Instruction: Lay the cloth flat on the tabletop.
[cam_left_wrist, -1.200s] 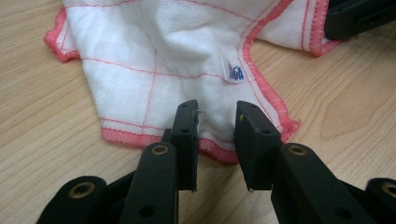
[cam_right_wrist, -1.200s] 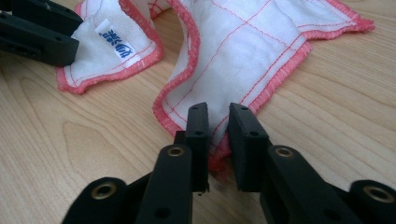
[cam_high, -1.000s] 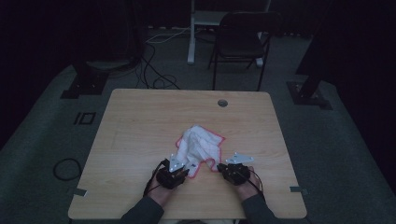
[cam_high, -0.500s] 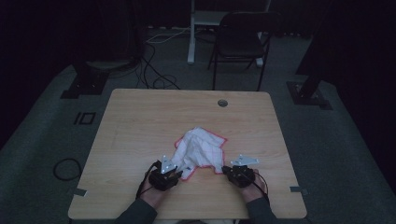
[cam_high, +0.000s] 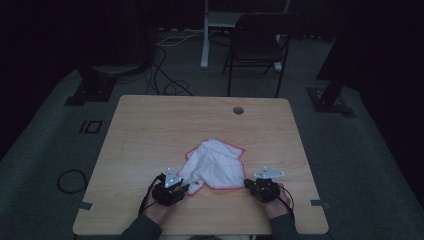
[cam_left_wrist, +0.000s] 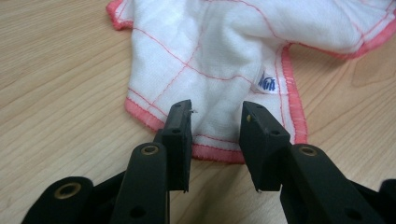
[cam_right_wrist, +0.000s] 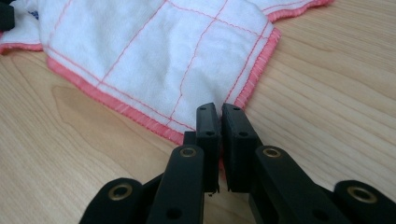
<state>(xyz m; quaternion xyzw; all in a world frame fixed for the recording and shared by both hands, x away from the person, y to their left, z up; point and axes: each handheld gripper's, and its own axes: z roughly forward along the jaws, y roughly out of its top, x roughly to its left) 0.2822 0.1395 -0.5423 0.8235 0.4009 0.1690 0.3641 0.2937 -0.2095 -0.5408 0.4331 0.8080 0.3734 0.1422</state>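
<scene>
crumpled white cloth (cam_high: 212, 164) near table's (cam_high: 150, 125) front edge. left gripper (cam_left_wrist: 215, 119) jaws spread over cloth's red hem; right gripper (cam_right_wrist: 219, 121) jaws pinch cloth's corner.

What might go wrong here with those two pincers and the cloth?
The right gripper pinches just the cloth's red-hemmed corner, so a pull might slip it free. The left gripper is open astride the near hem; shutting there may catch only a thin edge. The cloth lies crumpled, so lifting now might leave it bunched.
</scene>
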